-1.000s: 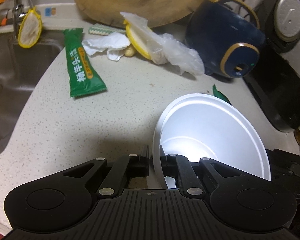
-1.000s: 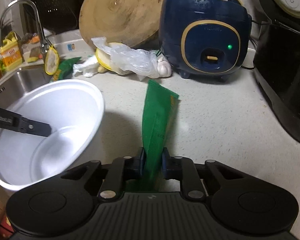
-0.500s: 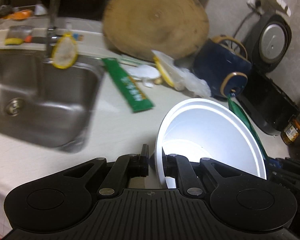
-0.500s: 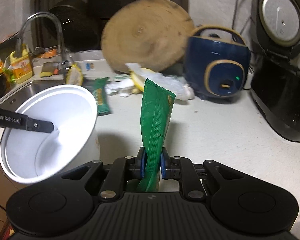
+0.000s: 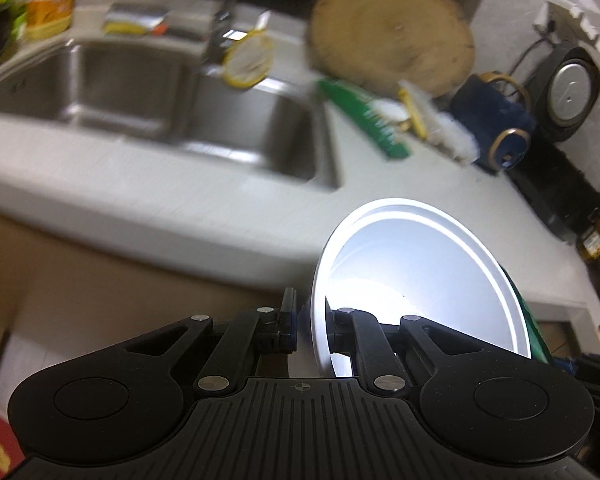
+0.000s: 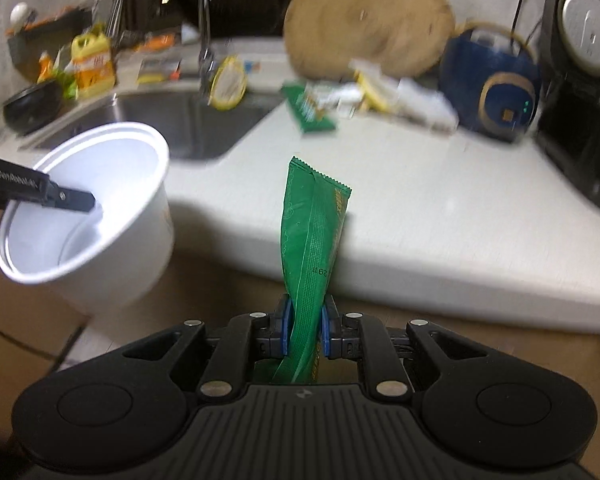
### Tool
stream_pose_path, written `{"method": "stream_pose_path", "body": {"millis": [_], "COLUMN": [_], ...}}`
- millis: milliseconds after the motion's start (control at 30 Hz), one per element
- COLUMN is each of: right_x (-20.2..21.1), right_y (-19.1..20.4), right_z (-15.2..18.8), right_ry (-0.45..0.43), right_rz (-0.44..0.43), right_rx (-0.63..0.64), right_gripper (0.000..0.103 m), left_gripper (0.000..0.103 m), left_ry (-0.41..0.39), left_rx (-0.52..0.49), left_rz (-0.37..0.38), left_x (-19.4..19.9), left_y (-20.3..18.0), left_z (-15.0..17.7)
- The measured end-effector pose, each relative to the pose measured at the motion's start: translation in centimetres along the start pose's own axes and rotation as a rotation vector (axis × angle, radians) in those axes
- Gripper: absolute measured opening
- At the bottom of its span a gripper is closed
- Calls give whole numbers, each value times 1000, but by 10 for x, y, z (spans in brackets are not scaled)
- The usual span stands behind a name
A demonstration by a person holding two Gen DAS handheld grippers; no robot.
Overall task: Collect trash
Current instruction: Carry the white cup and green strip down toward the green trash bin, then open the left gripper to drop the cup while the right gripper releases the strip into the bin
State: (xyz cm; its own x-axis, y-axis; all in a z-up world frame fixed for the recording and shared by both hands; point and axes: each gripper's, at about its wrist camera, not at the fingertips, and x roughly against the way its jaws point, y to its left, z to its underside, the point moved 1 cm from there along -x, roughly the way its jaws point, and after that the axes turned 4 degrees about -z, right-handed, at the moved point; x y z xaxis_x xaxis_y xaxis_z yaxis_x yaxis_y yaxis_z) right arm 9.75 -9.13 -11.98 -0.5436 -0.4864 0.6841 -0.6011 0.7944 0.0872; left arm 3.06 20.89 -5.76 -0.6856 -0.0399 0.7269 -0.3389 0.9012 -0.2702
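Left gripper [image 5: 310, 330] clamps the rim of a white cup [image 5: 420, 280] off the counter's [image 6: 440, 208] edge, while the right gripper [image 6: 304, 334] pinches a green wrapper [image 6: 312, 240] upright beside it, a second wrapper [image 6: 306, 108] lying by the sink [image 6: 188, 124].

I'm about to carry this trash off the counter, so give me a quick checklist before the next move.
1. Left gripper clamped on white bowl wall: ok.
2. Right gripper clamped on green wrapper: ok.
3. Bowl empty inside: ok.
4. Bowl and wrapper clear of the counter edge: ok.
5. Trash bin in sight: not ok, none visible.
6. Counter cleared: not ok, second green wrapper and crumpled plastic remain.
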Motion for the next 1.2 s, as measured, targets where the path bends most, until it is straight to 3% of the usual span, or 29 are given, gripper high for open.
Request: {"method": "stream_pose_path", "body": {"millis": [167,300,433,600,733,933,1067,1200], "right_x": [-15,-30,-53,-97,-130,-186,-217,-236], "right_y": [8,6,-8,-26,-38,-48,-46,-27], "right_z": [41,69,94,130,157,200,222,227], "right_ry": [155,270,366,459,465,478,529,592], "right_rz": [-23,-28,-24,-22,-37,-22,-67,-142], "right_rx": [-34,-37,-36,-16,0,21,0,-1], "right_gripper": [14,14,14,14,14,14,14,14], "left_gripper": [11,12,12,12,13,35,41,41], "left_ry": [121,243,391,525,548,636,639,612], "left_rx": [44,-18,16,10,3,-98,-85,16], "left_rz": [-66,-188,-196,-198,-185,-169,-155,-106], "left_x": [-20,-56,-106,-200,-286,-391,-394,-353], "left_y": [39,45,39,3,-18,-30,-19,0], "left_z": [48,94,138,200,242,296,301,286]}}
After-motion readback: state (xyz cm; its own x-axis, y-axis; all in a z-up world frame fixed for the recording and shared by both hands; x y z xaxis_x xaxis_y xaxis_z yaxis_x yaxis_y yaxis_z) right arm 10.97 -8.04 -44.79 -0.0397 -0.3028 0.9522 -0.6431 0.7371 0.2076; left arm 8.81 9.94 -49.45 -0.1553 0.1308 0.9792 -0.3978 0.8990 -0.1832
